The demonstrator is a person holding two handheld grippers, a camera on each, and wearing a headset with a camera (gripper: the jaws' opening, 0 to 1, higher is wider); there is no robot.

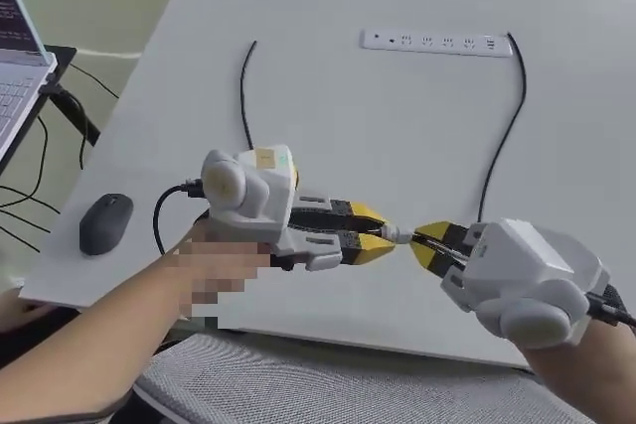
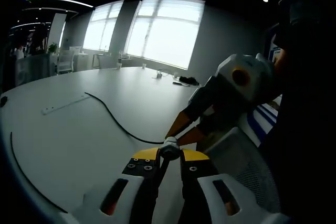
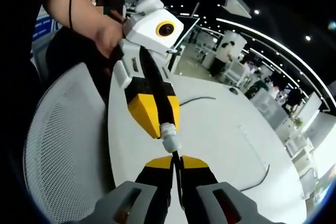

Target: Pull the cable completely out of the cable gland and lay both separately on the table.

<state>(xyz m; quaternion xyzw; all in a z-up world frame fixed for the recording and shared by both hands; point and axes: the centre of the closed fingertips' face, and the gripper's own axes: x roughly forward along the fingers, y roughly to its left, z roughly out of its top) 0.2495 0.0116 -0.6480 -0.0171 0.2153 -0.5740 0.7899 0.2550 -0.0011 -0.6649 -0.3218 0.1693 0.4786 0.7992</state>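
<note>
Over the near edge of the surface, left claw [image 1: 376, 233] clamped tight on the white cable gland [image 1: 398, 235]. Right claw [image 1: 425, 242] pinched closed on the black cable [image 2: 121, 125] right at the gland's mouth. Opposed grips, likely so the cable can slide out. Cable not yet free, nothing laid down. Slack trails toward the power strip [image 1: 442, 42] near the far edge.

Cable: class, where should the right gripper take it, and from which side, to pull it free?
Take the cable just beside the gland, coming from the side opposite the left gripper, which clamps the gland. The cable leaves the gland straight there, so a pull probably follows its bore.
</note>
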